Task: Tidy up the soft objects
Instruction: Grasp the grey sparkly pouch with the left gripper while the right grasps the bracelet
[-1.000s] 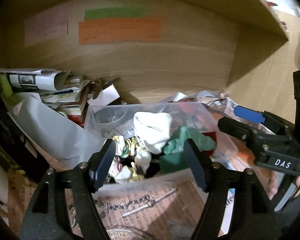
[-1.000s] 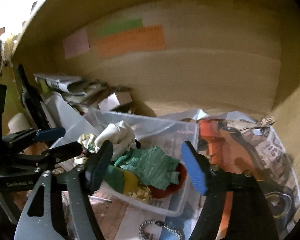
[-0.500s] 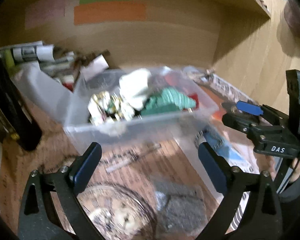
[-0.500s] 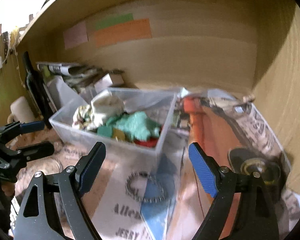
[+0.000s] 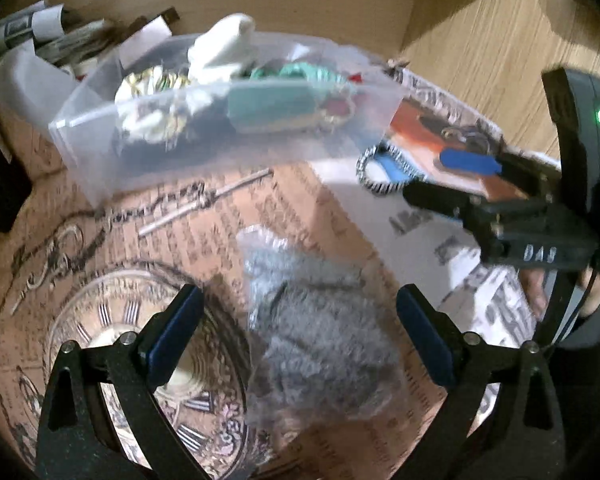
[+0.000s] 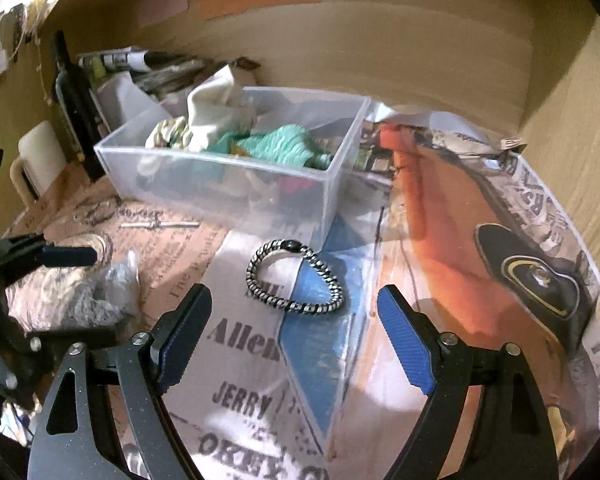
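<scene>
your left gripper [image 5: 296, 336] hangs released over a grey fuzzy bundle in clear wrap [image 5: 320, 332] on the bench. your right gripper [image 6: 294, 336] is released above a black-and-white braided band [image 6: 296, 276]. behind both sits the clear bin [image 6: 236, 184] of soft cloths.

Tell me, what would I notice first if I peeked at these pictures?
Probably the clear plastic box at the back, stuffed with soft things like a green knitted piece and a white cloth. In front of it a black-and-white braided ring lies on the printed paper, and a grey fluffy bundle in a clear bag sits between the open left gripper fingers.
</scene>
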`<action>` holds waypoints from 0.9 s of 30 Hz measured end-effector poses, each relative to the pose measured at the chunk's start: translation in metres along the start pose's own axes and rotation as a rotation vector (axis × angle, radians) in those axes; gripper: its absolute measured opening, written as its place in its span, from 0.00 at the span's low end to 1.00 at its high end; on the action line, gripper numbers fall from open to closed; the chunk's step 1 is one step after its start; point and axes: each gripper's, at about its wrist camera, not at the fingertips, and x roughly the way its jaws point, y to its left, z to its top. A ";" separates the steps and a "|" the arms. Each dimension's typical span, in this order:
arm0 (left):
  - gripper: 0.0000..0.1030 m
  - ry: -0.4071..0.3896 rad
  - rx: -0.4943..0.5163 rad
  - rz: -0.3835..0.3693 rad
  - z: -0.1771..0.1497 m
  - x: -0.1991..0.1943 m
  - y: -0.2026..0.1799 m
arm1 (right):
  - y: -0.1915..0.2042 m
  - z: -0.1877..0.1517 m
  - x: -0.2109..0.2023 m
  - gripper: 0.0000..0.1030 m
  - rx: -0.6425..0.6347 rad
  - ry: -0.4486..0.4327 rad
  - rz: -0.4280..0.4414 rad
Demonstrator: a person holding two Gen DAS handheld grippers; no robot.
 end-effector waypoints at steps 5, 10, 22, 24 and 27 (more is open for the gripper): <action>0.87 -0.041 0.021 0.048 -0.008 -0.004 -0.004 | -0.002 0.005 0.021 0.81 0.000 0.065 0.021; 0.67 -0.055 -0.017 0.072 -0.005 -0.007 0.008 | 0.004 0.006 0.033 0.75 -0.058 0.117 0.006; 0.43 -0.141 -0.072 0.075 0.012 -0.034 0.028 | -0.006 0.006 0.017 0.18 -0.012 0.044 0.012; 0.43 -0.175 -0.077 0.081 0.018 -0.045 0.029 | -0.003 0.007 0.008 0.18 -0.016 0.019 0.016; 0.43 -0.219 -0.081 0.091 0.027 -0.057 0.034 | 0.003 0.011 -0.005 0.18 -0.026 -0.020 0.016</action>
